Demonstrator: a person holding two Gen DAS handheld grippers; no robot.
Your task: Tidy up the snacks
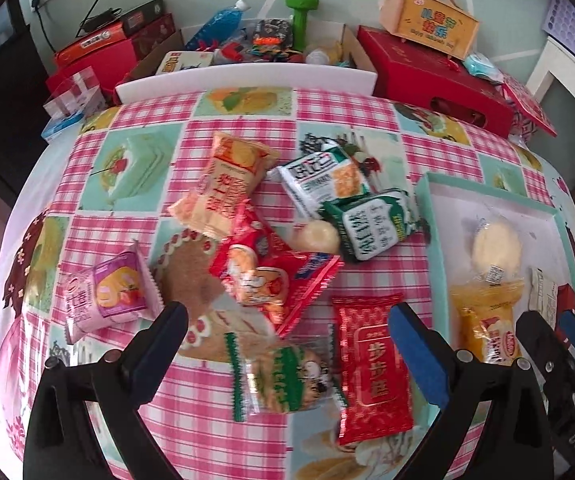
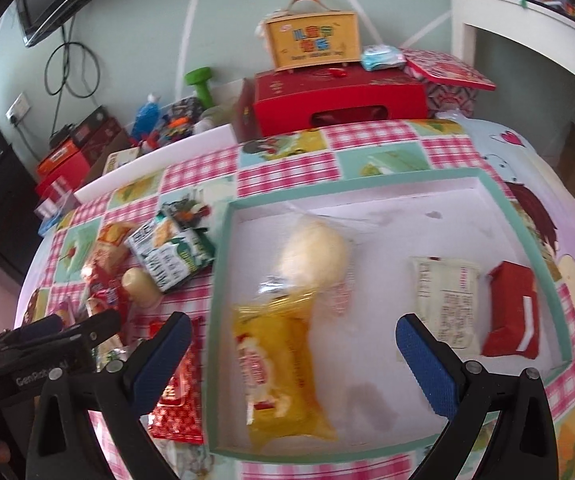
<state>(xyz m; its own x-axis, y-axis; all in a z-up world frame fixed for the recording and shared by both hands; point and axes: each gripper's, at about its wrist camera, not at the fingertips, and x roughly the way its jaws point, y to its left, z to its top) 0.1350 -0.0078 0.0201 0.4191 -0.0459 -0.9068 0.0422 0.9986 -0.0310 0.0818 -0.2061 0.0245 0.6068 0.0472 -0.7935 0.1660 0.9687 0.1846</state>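
Several snack packets lie loose on the checked tablecloth in the left wrist view: a pink one (image 1: 105,296), an orange one (image 1: 223,182), a red one (image 1: 271,276), two green-and-white ones (image 1: 323,180), a clear green-edged one (image 1: 283,376) and a dark red one (image 1: 371,368). My left gripper (image 1: 287,344) is open and empty above the clear packet. A mint-rimmed white tray (image 2: 527,216) holds a yellow packet (image 2: 279,372), a round pale cake (image 2: 313,256), a white packet (image 2: 447,300) and a red packet (image 2: 513,308). My right gripper (image 2: 293,356) is open and empty above the yellow packet.
Behind the table stand a red gift box (image 2: 339,100) with a yellow handled box (image 2: 311,40) on it, a cardboard box of odds and ends (image 1: 263,44), a green dumbbell (image 1: 301,16) and a blue bottle (image 1: 219,24). The left gripper shows at the left of the right wrist view (image 2: 47,344).
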